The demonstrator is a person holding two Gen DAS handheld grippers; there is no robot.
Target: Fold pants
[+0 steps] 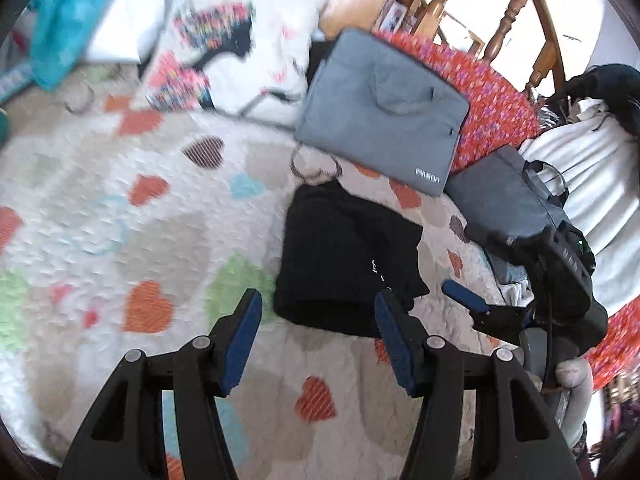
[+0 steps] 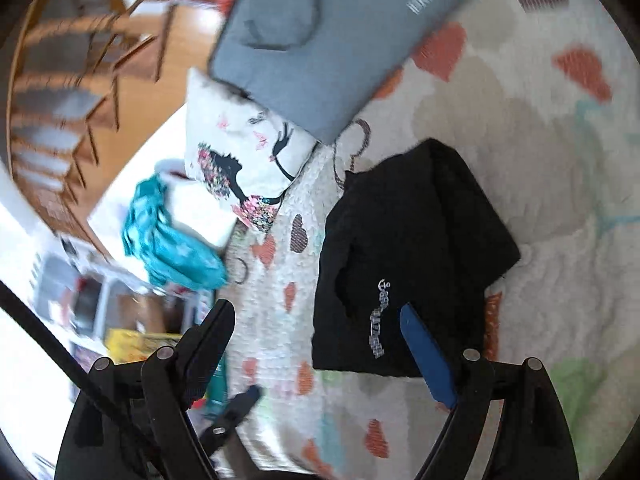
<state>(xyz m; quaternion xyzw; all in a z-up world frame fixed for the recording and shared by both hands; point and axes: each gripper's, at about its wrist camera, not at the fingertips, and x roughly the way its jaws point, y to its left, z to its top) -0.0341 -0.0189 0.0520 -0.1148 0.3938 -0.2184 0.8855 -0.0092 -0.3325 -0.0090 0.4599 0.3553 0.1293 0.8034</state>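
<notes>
The black pants (image 1: 344,256) lie folded into a compact rectangle on the heart-patterned quilt (image 1: 120,208); they also show in the right wrist view (image 2: 408,248), with small white lettering facing up. My left gripper (image 1: 316,320) is open and empty, held above the quilt just before the fold's near edge. My right gripper (image 2: 316,328) is open and empty, above the pants' near edge; its blue-padded tip (image 1: 464,296) shows in the left wrist view, right of the pants.
A grey laptop bag (image 1: 380,112) lies behind the pants beside a white printed pillow (image 1: 236,52). A second grey bag (image 1: 508,200) and a red patterned cover (image 1: 492,96) are at the right. Teal cloth (image 2: 168,236) hangs at the bed's edge, wooden railing (image 1: 500,32) beyond.
</notes>
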